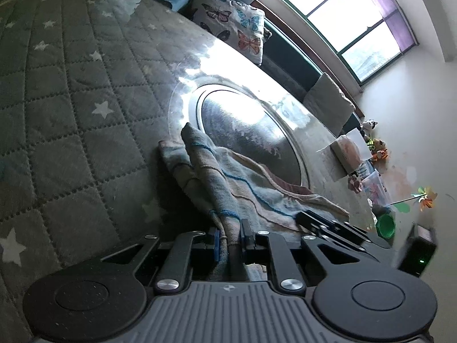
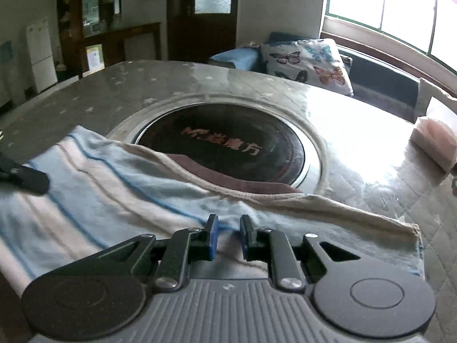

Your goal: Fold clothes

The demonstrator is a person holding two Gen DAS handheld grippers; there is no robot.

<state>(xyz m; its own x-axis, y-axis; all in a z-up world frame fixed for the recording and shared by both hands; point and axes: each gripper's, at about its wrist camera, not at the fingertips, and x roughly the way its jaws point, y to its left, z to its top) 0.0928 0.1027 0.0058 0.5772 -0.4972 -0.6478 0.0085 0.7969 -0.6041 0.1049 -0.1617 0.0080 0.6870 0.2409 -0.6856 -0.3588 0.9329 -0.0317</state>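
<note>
1. The left tool (image 1: 230, 237) has its blue-padded jaws pressed together on a bunched fold of the striped cloth (image 1: 228, 183); the fabric rises from the pinch toward 12 o'clock in the left wrist view.
2. The right tool (image 2: 228, 233) stands with its jaws narrowly apart, and an edge of the same striped cloth (image 2: 114, 177) lies between the pads; the picture is blurred there, but the pads appear to pinch it.
3. The cloth, pale blue and pink with thin blue lines, lies on the counter (image 2: 142, 91), which has a quilted star-print cover under a glossy clear sheet.
4. In the right wrist view, the cloth spreads from 9 o'clock across to 4 o'clock, and its far edge drapes over the near rim of the round dark hotplate (image 2: 228, 145) set in the counter's middle.
5. In the same view, a dark tip of the left tool shows at 9 o'clock, resting on the cloth.
6. A butterfly-print cushion (image 2: 311, 63) sits beyond the counter at 1 o'clock, under the window (image 2: 400, 8).
7. In the left wrist view, a green cup (image 1: 385, 224) stands at 4 o'clock, near a pinwheel (image 1: 425, 198).
</note>
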